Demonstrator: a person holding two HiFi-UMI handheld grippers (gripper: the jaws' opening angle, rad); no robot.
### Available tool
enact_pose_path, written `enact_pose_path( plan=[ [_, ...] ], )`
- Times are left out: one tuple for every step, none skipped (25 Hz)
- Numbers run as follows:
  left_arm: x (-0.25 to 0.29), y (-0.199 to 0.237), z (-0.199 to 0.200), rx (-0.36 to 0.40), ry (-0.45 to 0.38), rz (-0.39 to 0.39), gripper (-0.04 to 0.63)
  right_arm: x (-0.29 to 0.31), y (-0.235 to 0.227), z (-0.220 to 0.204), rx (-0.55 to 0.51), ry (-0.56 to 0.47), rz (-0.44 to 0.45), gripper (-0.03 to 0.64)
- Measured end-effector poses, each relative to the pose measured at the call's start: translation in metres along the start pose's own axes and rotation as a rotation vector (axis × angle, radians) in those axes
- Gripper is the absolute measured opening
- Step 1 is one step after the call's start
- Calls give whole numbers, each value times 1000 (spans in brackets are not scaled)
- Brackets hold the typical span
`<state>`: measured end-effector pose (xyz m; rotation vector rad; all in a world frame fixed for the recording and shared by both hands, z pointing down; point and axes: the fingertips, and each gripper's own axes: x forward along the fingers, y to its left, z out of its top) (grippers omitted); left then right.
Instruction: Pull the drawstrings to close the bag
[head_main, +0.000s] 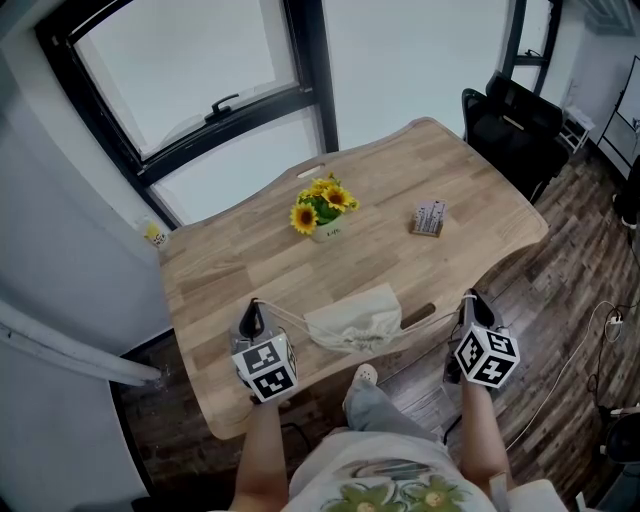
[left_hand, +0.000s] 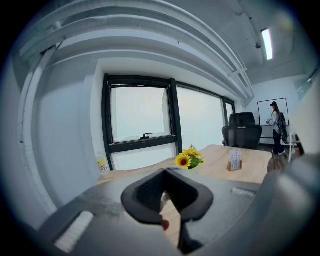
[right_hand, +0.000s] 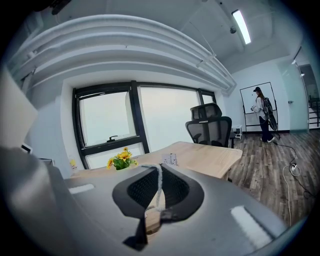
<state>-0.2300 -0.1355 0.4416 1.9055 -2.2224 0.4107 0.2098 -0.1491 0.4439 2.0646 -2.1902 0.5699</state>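
Note:
A cream cloth drawstring bag (head_main: 355, 322) lies near the front edge of the wooden table (head_main: 250, 260), its mouth gathered. A thin drawstring (head_main: 285, 315) runs from the bag to my left gripper (head_main: 253, 312), whose jaws are shut on it. Another drawstring (head_main: 435, 322) runs right to my right gripper (head_main: 470, 300), also shut on its cord. In the right gripper view the white cord (right_hand: 159, 186) shows pinched between the closed jaws of the right gripper (right_hand: 156, 168). In the left gripper view the left gripper (left_hand: 167, 172) is closed, with a pale bit of cord (left_hand: 163, 199) between the jaws.
A small pot of sunflowers (head_main: 322, 208) stands mid-table and a card holder (head_main: 429, 218) to its right. A black office chair (head_main: 515, 120) sits beyond the table's far right corner. A window (head_main: 200, 70) lies behind. A person (right_hand: 262, 112) stands far across the room.

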Motion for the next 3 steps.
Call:
enact_pose_path(
  plan=[
    [0, 1, 0, 1, 0, 3, 6, 0, 0, 0, 1, 0, 0, 2],
    [0, 1, 1, 1, 0, 6, 6, -1, 0, 0, 2, 0, 0, 2],
    [0, 2, 1, 2, 0, 8, 8, -1, 0, 0, 3, 0, -1, 2]
  ],
)
